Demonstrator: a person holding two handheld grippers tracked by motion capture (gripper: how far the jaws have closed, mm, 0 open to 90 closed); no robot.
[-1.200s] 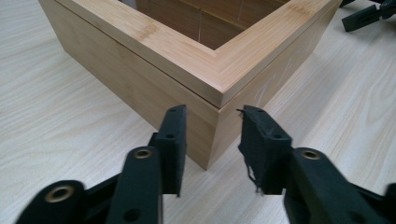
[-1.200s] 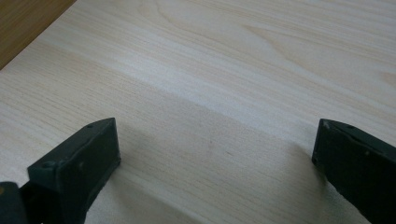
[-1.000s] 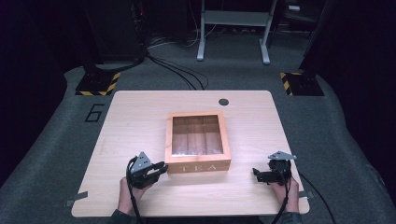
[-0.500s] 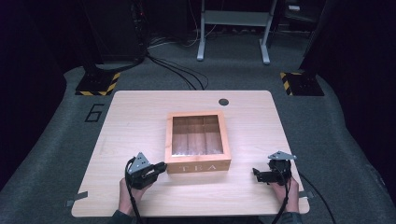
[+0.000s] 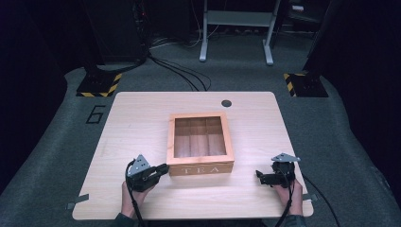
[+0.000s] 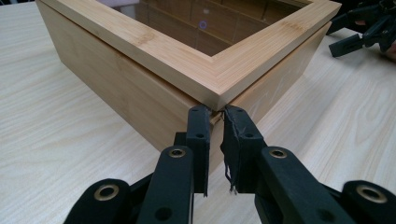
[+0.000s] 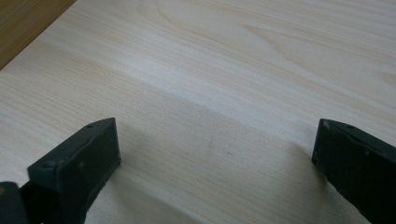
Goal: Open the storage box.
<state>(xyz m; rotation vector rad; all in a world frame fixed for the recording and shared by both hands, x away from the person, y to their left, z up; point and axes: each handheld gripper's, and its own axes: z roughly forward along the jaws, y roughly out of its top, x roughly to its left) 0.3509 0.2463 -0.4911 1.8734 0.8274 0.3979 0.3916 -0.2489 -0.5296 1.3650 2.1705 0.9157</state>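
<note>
Jaws of the left gripper (image 6: 214, 122) had just been closing and now stood all but together at the near left corner of the tea box (image 5: 200, 143), their tips just under the overhanging lid rim (image 6: 219, 81); whether they pinched the lid edge or merely touched the corner could not be told from the left gripper view. Compared with the frame a second before, the gripper in the high view (image 5: 163, 169) sat at the same spot by that corner, so the change was in the jaws alone, not the hand. Judgement: this looked like the set-up for lifting the lid, grip or wedge made, lift not yet begun, lid lying flat. Right gripper (image 5: 260, 177) rested near the front right of the tabletop (image 5: 142, 113), well apart from the box, jaws wide with bare wood between them (image 7: 215, 154). Box stood mid-tabletop, its lettered face toward the front edge.
</note>
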